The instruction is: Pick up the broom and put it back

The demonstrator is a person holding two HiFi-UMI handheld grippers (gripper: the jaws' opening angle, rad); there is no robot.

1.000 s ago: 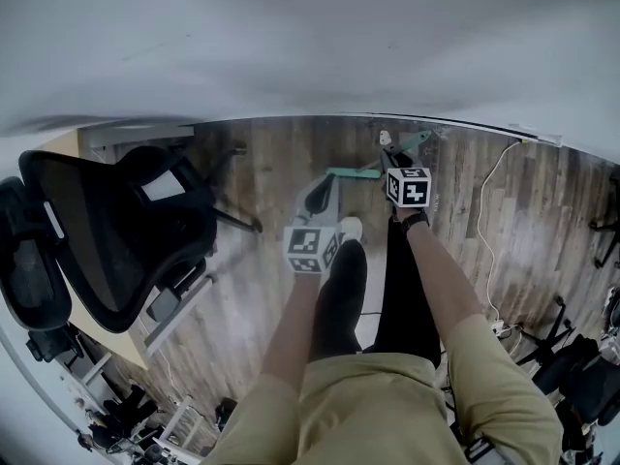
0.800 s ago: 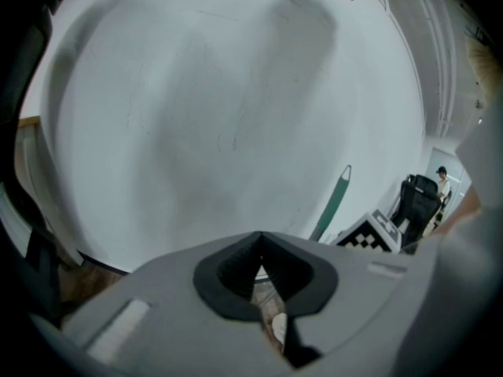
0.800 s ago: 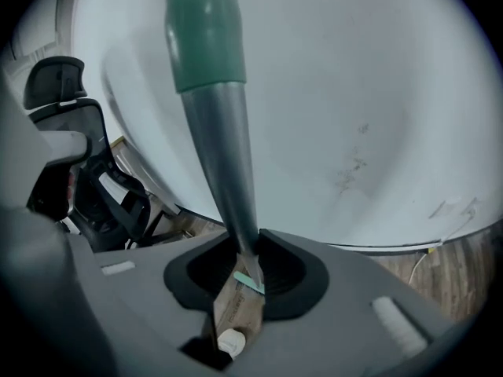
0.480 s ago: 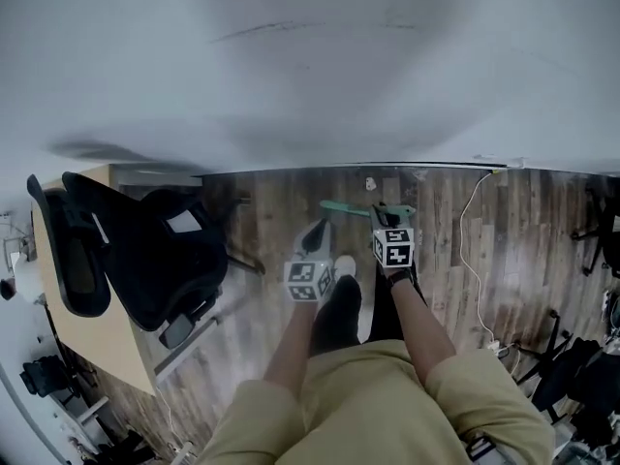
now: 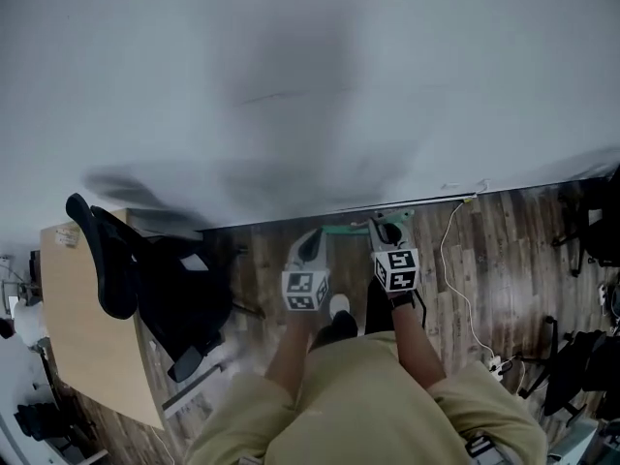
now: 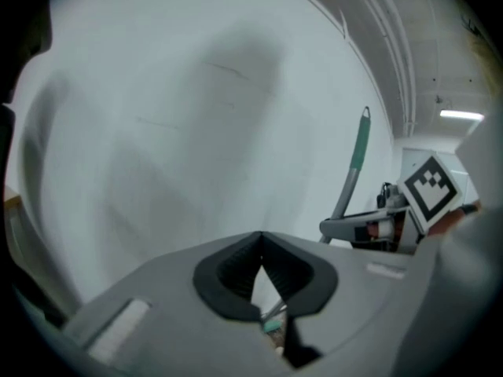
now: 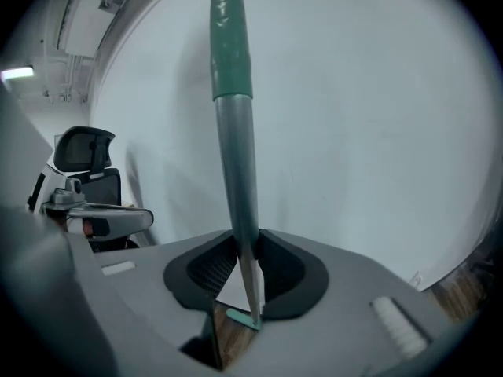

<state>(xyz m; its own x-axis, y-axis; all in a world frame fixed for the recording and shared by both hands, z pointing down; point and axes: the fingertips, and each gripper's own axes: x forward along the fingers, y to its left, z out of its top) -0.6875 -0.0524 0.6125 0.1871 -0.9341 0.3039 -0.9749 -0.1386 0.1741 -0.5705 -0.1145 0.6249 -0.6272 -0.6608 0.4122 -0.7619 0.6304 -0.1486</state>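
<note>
The broom has a grey handle (image 7: 240, 203) with a green grip (image 7: 231, 42) at the top, and it stands upright in front of the white wall. My right gripper (image 7: 245, 277) is shut on the handle low down. In the head view the right gripper (image 5: 387, 231) is by the wall base, with the broom's green head (image 5: 344, 229) beside it. My left gripper (image 5: 312, 245) hangs just left of it, and its jaws (image 6: 261, 242) meet at the tips with nothing in them. The left gripper view shows the broom handle (image 6: 352, 175) and the right gripper (image 6: 365, 228) to its right.
A white wall (image 5: 310, 85) fills the far side. A black office chair (image 5: 155, 279) and a wooden desk (image 5: 92, 347) stand at the left. A white cable (image 5: 453, 260) runs over the wood floor to a power strip (image 5: 494, 364). Chair bases (image 5: 581, 376) sit at the right.
Both grippers have risen toward the wall, and the right one has brought the broom up from the floor to upright. The view now takes in more wall and less floor.
</note>
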